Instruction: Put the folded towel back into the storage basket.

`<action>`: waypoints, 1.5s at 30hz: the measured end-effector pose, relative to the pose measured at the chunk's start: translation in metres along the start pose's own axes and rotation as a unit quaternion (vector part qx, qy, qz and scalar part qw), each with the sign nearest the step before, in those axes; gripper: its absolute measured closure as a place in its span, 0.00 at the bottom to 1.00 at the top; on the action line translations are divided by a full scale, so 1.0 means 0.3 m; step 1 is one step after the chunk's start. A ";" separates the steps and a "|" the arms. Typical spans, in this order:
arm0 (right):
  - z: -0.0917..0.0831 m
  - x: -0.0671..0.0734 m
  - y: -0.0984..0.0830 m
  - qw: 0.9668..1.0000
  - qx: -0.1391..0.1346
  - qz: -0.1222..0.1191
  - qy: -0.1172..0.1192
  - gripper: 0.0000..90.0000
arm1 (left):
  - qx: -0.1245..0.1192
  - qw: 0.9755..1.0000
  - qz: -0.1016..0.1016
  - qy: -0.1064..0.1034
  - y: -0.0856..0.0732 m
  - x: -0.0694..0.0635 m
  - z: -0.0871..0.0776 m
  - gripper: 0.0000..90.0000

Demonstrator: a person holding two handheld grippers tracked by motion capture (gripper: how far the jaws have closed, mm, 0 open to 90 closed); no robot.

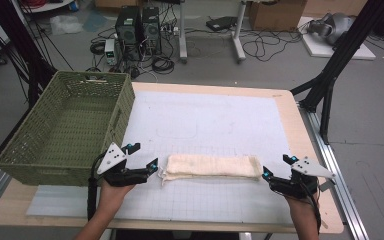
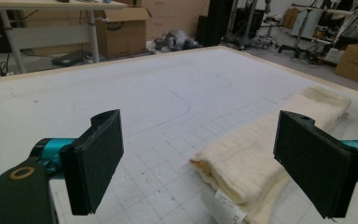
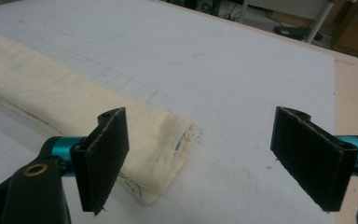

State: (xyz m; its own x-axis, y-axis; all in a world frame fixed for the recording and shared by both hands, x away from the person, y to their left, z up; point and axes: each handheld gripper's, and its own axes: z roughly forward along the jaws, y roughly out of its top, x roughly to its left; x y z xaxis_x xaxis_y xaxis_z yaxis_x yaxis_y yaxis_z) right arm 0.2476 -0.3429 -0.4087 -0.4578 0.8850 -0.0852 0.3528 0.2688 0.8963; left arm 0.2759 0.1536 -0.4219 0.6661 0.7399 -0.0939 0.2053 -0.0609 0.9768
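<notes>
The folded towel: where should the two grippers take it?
By its two short ends. The towel lies flat, folded long across the mat, with the left gripper open at one end and the right gripper open at the other; come in level from each side.

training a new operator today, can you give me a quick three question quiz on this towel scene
1. True or false: the left gripper is clamped on the folded towel.
2. Which side of the table does the green basket occupy in the high view: A) left, B) right, C) centre?
3. Fill in: the right gripper sits just off the towel's ____ end in the high view.

Key: 1. False, its jaws stand open, clear of the cloth. 2. A. 3. right.
</notes>
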 end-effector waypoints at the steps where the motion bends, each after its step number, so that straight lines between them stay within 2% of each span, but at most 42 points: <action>1: 0.000 -0.001 0.000 1.000 0.001 0.001 -0.001 0.20 | 0.001 1.000 0.000 0.000 -0.001 0.000 0.000 0.18; 18: 0.002 -0.003 -0.003 1.000 0.002 0.012 0.003 0.19 | 0.008 1.000 0.004 -0.013 -0.003 -0.010 0.010 0.19; 24: 0.005 -0.001 -0.007 1.000 0.004 0.019 0.007 0.19 | 0.006 1.000 -0.006 -0.018 0.001 -0.008 0.013 0.19; 36: 0.010 -0.003 -0.011 1.000 0.007 0.022 0.008 0.19 | 0.007 1.000 -0.007 -0.027 0.024 -0.021 0.015 0.19; 45: 0.003 -0.008 -0.012 1.000 0.001 0.030 0.008 0.19 | 0.019 0.999 -0.010 -0.038 0.064 -0.035 0.034 0.20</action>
State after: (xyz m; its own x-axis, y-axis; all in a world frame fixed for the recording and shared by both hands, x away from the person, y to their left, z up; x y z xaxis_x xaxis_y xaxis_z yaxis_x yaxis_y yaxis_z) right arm 0.2483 -0.3456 -0.4120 -0.4485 0.8934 -0.0240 0.3814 0.2156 0.8989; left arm 0.2800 0.1379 -0.4041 0.7131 0.6890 -0.1295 0.2460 -0.0729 0.9665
